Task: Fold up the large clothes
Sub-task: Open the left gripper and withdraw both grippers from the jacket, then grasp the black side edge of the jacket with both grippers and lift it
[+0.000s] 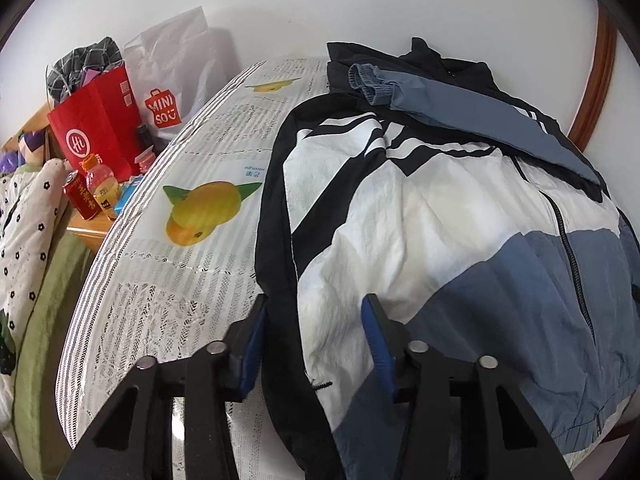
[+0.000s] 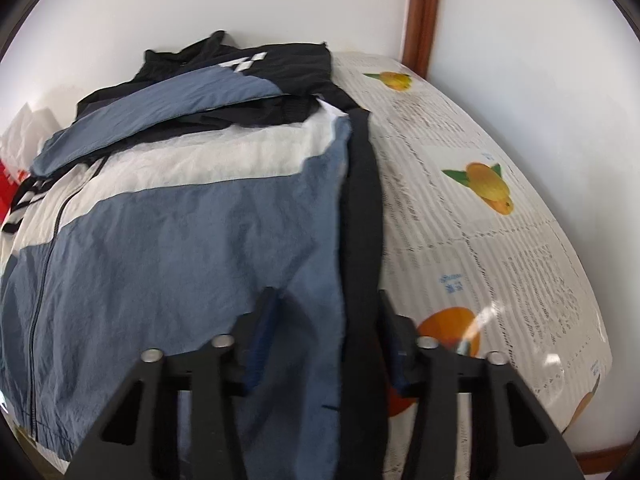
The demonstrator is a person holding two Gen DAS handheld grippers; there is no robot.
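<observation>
Now both tongs, left (image 1: 316, 320) and right (image 2: 326, 312), gape wide, each straddling a black side edge of the jacket (image 1: 440, 220) stretching straight ahead.

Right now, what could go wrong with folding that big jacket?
The sleeve lies loosely folded across the jacket; lifting the bottom edge might make it slide off. Both grippers, left and right, sit open over the black side edges, so they might pinch only one layer. The glossy tablecloth could also let the jacket slip.

Blue-white-black jacket (image 1: 440, 216), sleeves folded in, flat
</observation>
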